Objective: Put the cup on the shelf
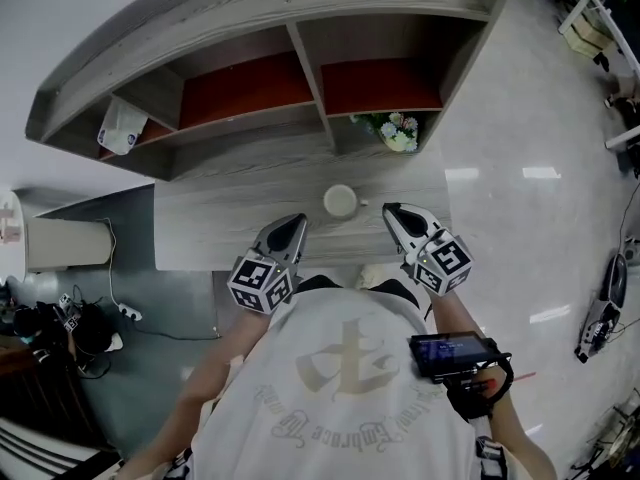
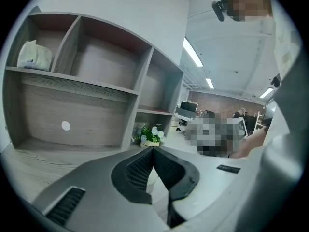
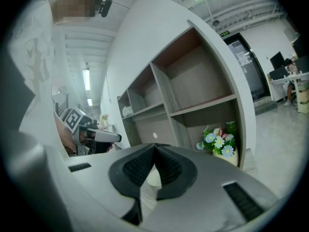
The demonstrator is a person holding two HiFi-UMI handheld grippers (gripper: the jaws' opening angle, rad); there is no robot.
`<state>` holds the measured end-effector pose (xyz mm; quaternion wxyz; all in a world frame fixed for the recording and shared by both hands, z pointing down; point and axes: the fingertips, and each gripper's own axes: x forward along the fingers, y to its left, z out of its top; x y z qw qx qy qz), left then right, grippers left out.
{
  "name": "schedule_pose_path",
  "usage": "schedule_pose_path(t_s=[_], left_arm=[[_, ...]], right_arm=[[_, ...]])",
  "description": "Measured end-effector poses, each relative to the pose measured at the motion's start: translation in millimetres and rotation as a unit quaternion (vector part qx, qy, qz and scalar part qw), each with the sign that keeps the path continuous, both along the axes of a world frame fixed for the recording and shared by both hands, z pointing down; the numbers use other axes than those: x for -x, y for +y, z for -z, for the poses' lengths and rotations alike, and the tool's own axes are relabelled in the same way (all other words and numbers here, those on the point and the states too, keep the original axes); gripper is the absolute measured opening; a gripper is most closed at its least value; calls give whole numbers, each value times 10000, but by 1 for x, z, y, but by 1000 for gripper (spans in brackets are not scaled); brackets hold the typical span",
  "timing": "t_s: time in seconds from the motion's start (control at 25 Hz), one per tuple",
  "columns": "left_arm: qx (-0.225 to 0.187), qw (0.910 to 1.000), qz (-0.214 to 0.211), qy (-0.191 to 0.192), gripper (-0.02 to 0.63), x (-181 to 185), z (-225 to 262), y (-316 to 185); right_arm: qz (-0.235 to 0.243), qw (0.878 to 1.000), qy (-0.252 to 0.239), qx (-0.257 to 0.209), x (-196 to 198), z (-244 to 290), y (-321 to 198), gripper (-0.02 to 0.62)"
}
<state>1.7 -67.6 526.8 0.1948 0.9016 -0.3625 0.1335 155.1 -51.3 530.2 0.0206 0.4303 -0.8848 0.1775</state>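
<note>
Head view looks steeply down on a large grey wood-grain shelf unit [image 1: 300, 28] with a curved top edge. Upright dividers split it into open compartments, and the upper ones have red-brown surfaces. In front of it lies a flat grey wood-grain desk top [image 1: 220, 223], which joins the foot of the shelf. At the bottom of the frame is the person's white printed T-shirt [image 1: 340, 388], and a small dark screen device [image 1: 452, 353] is strapped on at the right wrist.

The left gripper [image 1: 297, 218], pale grey with black ribbed pads and a cube of square markers, reaches over the near edge of the desk. Its own view shows the two pads pressed together at the tips [image 2: 153, 150] with nothing pinched between them. The right gripper [image 1: 390, 208], of the same make, reaches in from the other side. Its pads also meet at the tips [image 3: 154, 146] and grip nothing.

A white soft packet [image 1: 122, 128] lies in the far-left upper compartment. A small pot of blue and white artificial flowers [image 1: 397, 131] stands in the lower right compartment.

The round white cup [image 1: 340, 201] stands upright on the desk top, outside every compartment and in front of the central divider. It is between the two gripper tips and a little beyond them. Neither gripper touches it; the left tip is nearer.
</note>
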Motion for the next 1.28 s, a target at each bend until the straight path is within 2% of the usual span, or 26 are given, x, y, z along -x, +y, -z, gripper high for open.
schedule_pose_path(t_s=[0.16, 0.44, 0.96, 1.28], left_arm=[[65, 9998, 201, -54, 2, -5, -5, -2], [81, 9992, 381, -80, 2, 3, -8, -16], [151, 9999, -2, -5, 2, 16, -15, -39], [344, 9993, 141, 18, 2, 40, -27, -32]], right_arm=[[291, 9996, 17, 7, -2, -7, -13, 5], [485, 9987, 32, 141, 6, -18, -27, 5], [468, 9972, 433, 401, 33, -38, -39, 5], [583, 9931, 677, 760, 56, -68, -38, 8]])
